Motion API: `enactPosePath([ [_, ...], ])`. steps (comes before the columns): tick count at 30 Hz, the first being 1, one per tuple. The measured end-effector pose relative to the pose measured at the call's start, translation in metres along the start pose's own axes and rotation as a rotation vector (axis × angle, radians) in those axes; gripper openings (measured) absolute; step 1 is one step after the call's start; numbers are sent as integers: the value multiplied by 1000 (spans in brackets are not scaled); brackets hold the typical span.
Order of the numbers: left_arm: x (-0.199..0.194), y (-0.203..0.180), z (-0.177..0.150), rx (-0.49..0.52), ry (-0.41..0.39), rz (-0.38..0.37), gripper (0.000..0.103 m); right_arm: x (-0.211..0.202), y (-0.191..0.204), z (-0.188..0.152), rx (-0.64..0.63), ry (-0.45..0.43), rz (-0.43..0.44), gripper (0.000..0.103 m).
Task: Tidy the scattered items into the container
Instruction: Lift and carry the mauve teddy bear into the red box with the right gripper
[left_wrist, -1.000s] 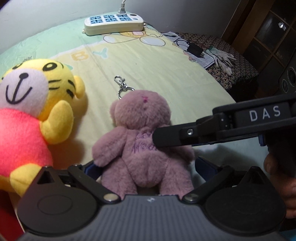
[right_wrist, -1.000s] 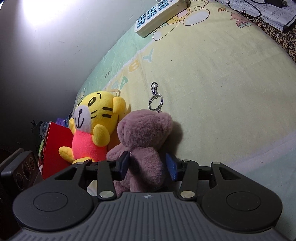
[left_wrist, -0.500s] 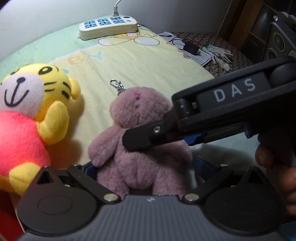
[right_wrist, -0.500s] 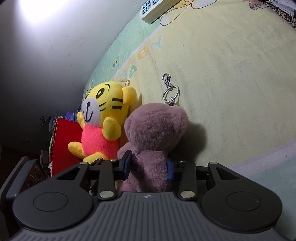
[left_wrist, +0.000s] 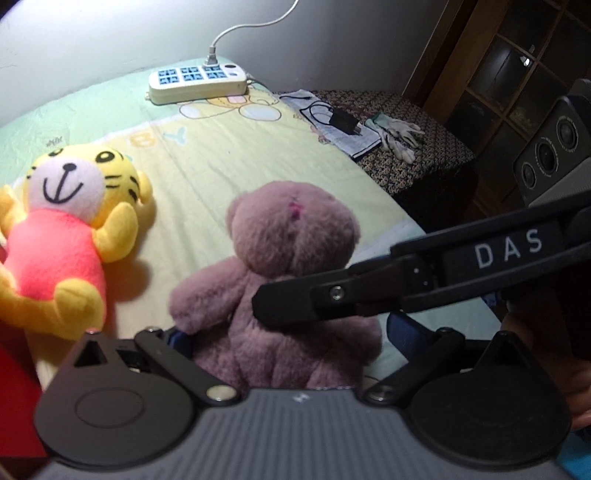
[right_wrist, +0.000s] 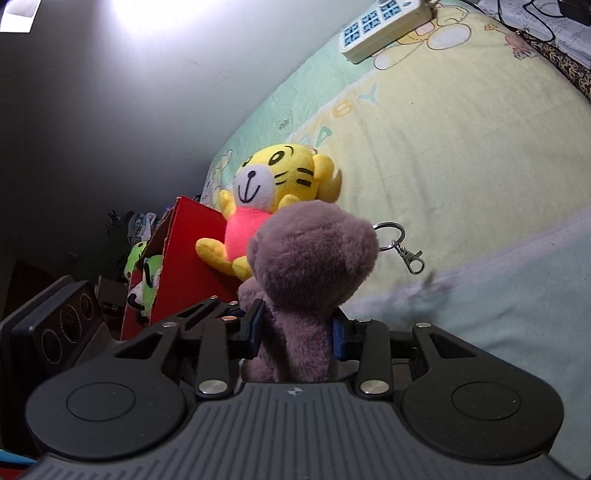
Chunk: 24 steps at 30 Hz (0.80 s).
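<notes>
A mauve plush bear (right_wrist: 310, 280) with a key ring (right_wrist: 391, 236) is held upright, lifted off the bed, in my right gripper (right_wrist: 297, 332), which is shut on its body. In the left wrist view the bear (left_wrist: 291, 280) stands between the spread fingers of my left gripper (left_wrist: 291, 339), which is open and does not pinch it; the right gripper's arm (left_wrist: 406, 288) crosses in front. A yellow tiger plush (left_wrist: 70, 236) in a pink shirt lies to the left. The red container (right_wrist: 177, 266) stands beside the bed with a green toy (right_wrist: 142, 280) inside.
A white power strip (left_wrist: 197, 79) lies at the far end of the yellow-green sheet (left_wrist: 229, 155). A charger with cable (left_wrist: 341, 120) and white gloves (left_wrist: 397, 134) lie on a patterned cloth at right. A wooden cabinet (left_wrist: 498, 74) stands beyond.
My right gripper closed on the mauve bear and raised it off the sheet; the key ring now hangs free. The view tilted toward the red container.
</notes>
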<state>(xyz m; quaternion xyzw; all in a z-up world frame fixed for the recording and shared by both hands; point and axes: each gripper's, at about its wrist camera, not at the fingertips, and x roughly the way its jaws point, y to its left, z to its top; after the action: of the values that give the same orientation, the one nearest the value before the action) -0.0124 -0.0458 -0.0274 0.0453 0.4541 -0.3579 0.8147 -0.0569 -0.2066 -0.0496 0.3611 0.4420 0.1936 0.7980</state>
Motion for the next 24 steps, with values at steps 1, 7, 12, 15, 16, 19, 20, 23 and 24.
enactPosePath([
  [1,-8,2,-2,-10,-13,1,100,0,6,-2,-15,-2,5,38],
  [7,-50,17,-8,-44,-86,7,100,5,46,-12,-87,-22,28,38],
  [12,-93,37,-14,-57,-150,13,100,13,85,-19,-138,-43,56,38],
  [15,-119,49,-17,-60,-192,30,100,21,113,-21,-180,-56,78,38],
  [16,-128,53,-18,-63,-208,34,100,23,122,-21,-196,-63,86,38],
  [19,-151,67,-18,-69,-253,54,100,31,150,-21,-245,-81,107,38],
  [20,-159,72,-19,-69,-268,62,100,35,158,-20,-261,-85,112,38],
  [23,-181,88,-23,-81,-294,79,100,48,179,-19,-304,-92,125,38],
  [24,-187,95,-24,-88,-298,83,100,52,184,-19,-315,-94,128,38],
])
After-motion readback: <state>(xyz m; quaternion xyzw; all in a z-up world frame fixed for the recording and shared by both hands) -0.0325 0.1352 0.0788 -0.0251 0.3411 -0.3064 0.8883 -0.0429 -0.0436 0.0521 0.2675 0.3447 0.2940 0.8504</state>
